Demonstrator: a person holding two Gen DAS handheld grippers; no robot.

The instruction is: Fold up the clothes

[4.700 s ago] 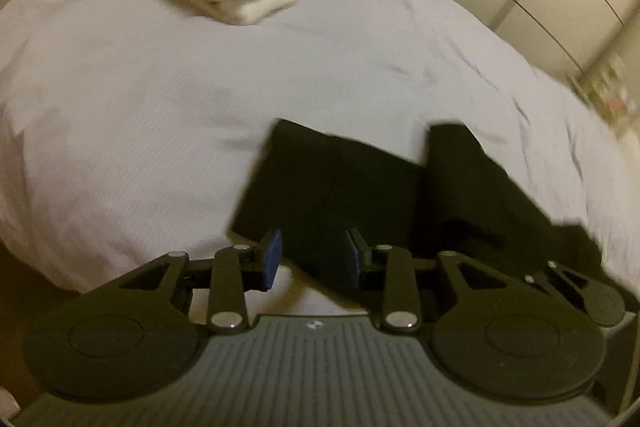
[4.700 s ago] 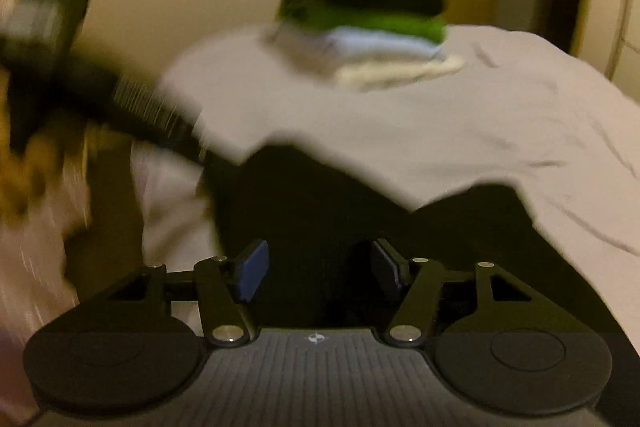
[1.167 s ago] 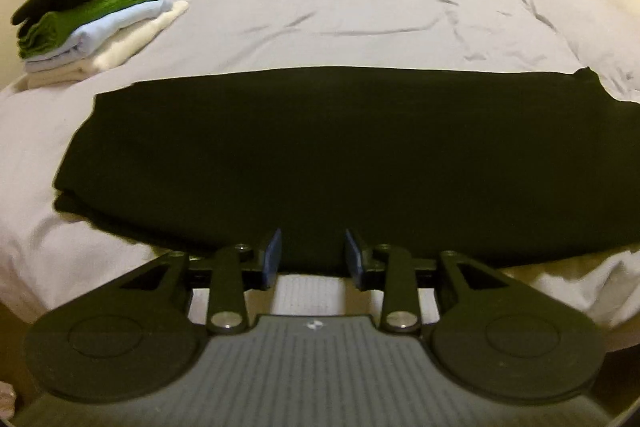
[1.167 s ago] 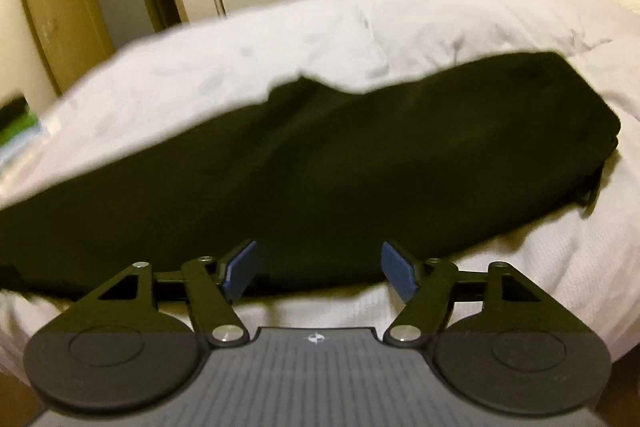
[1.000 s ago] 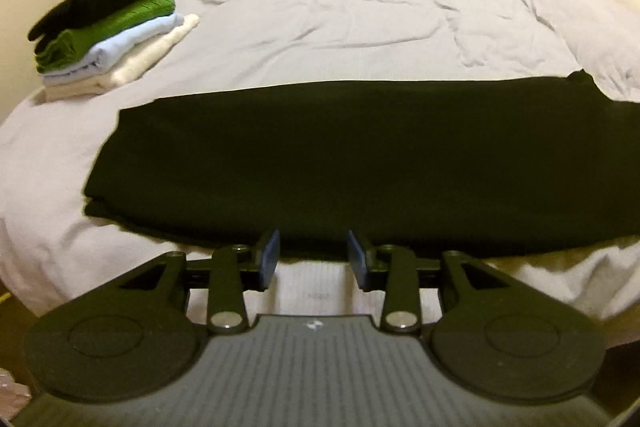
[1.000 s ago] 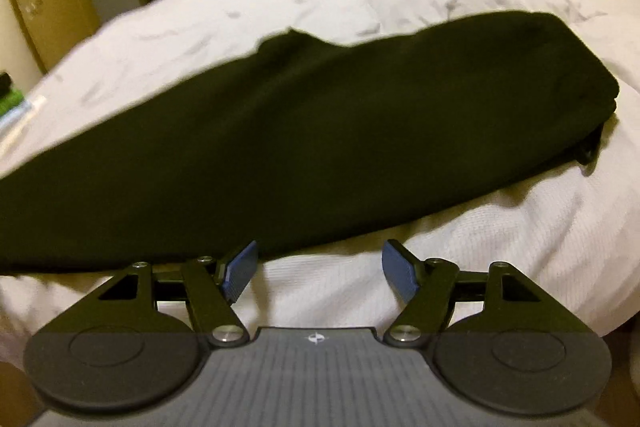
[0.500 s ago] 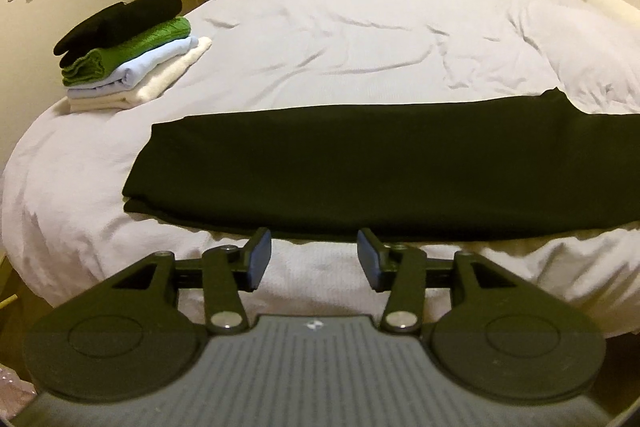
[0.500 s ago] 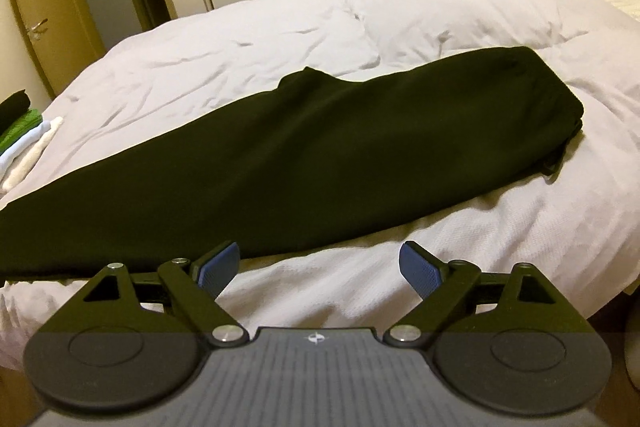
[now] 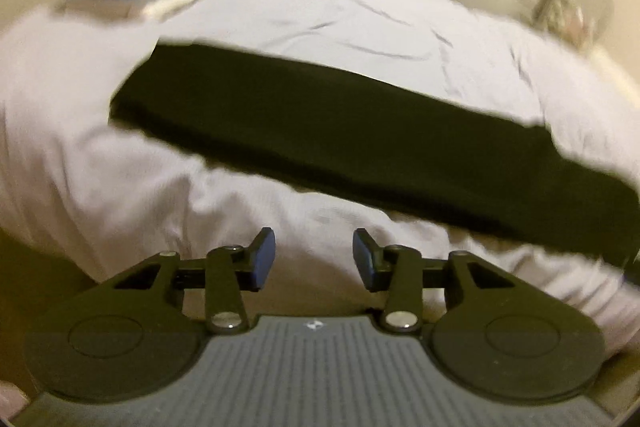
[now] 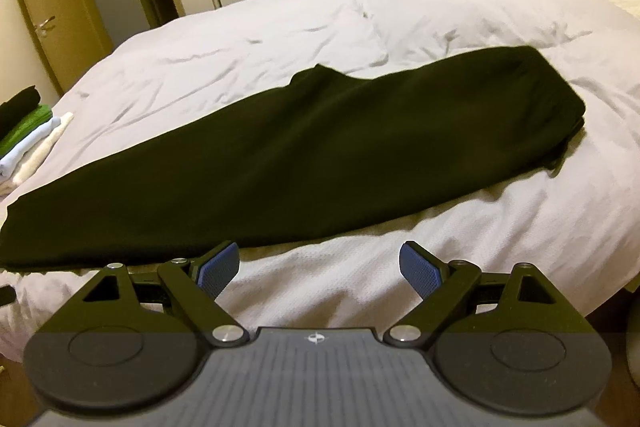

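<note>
Just ahead of your right hand-held gripper (image 10: 320, 265): black garment (image 10: 300, 155) flat on bed (image 10: 280, 39), already folded into long narrow strip. Looks halfway done imo, crosswise folds left, then onto folded stack (image 10: 24, 139) far off to gripper's left. Both your grippers spread wide, pinching nothing; left hand-held gripper (image 9: 314, 259) hangs short of strip's near edge. Left view blurry.

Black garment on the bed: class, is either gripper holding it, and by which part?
Nothing is held. The left gripper and right gripper are both open, short of the black garment lying on the bed.
</note>
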